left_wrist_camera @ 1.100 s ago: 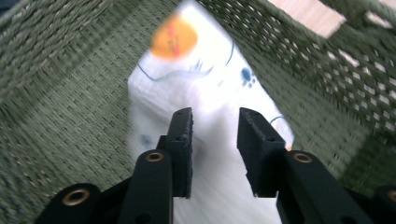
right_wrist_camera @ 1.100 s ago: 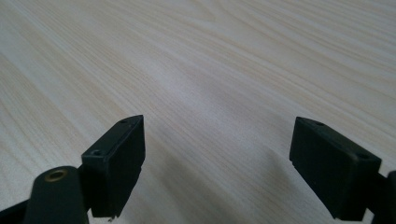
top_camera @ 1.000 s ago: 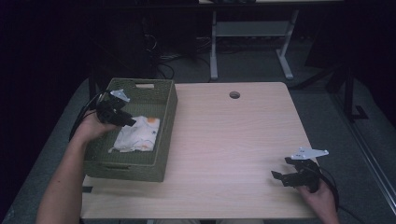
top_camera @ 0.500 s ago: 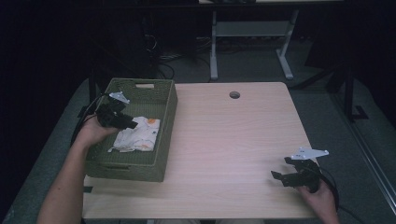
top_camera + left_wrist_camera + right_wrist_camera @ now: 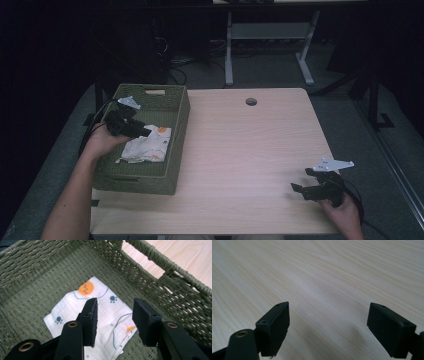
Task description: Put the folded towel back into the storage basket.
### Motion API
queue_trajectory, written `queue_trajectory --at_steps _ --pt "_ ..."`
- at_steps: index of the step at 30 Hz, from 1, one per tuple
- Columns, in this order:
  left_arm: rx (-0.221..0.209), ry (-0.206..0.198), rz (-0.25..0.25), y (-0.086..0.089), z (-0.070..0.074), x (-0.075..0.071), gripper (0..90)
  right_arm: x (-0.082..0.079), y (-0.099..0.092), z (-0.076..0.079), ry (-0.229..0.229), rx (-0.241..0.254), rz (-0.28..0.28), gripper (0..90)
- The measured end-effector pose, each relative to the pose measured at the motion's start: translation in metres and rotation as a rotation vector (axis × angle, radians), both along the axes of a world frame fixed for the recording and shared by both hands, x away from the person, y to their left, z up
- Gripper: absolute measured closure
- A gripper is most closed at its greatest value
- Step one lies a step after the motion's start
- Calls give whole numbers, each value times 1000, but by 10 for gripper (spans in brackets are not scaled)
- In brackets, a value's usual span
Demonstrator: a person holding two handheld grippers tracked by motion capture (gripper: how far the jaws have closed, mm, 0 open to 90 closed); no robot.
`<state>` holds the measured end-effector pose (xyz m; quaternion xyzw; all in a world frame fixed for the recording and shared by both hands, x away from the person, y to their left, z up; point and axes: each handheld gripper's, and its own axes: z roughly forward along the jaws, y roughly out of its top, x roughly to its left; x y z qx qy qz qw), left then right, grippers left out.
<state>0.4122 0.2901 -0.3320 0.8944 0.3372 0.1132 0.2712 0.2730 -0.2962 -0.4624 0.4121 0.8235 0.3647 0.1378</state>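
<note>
Now my left tongs [image 5: 113,317] have drawn back slightly, jaws parted and empty just above the printed cloth [image 5: 92,320] lying in the woven basket [image 5: 177,107] beneath them, probably about to grasp, while my right tongs [image 5: 335,327] hover wide open over bare tabletop [image 5: 250,150].

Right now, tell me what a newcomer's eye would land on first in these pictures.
The white cloth with orange spots and blue paw prints stands out, lying flat on the floor of the green woven basket at the table's left. The left gripper hangs open just above it. The right gripper rests open over bare wood near the table's right corner.
</note>
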Motion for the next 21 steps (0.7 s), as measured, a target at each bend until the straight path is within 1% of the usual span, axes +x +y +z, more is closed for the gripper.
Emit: queue_trajectory --at_steps 2,3,6,8,9,10,12,13,16,17,21 --pt "-9 6 8 -2 0 0 533 0 0 0 4 -2 -4 179" --pt "-22 9 16 -3 1 -1 521 0 0 0 1 -2 -2 178" --pt "-20 1 11 -4 3 -2 511 0 0 0 0 -2 -1 178" --pt "-33 1 19 -7 4 -3 506 0 0 1 -1 1 -1 179" --pt "-41 -10 11 -10 5 -4 490 0 0 1 -1 3 -2 178" --pt "-41 -10 11 -10 5 -4 489 0 0 1 -1 3 -2 178" --pt "-54 -13 7 -15 7 -7 487 0 -1 1 0 3 -1 177" --pt "-54 -19 -3 -19 9 -8 477 0 -1 1 -2 1 1 177" --pt "-65 -21 -6 -24 10 -10 476 0 0 1 -2 -2 1 177" --pt "-62 -27 -15 -27 10 -11 474 0 0 1 -2 0 1 177" --pt "-68 -34 -16 -31 11 -12 466 0 -1 1 -2 3 0 177"
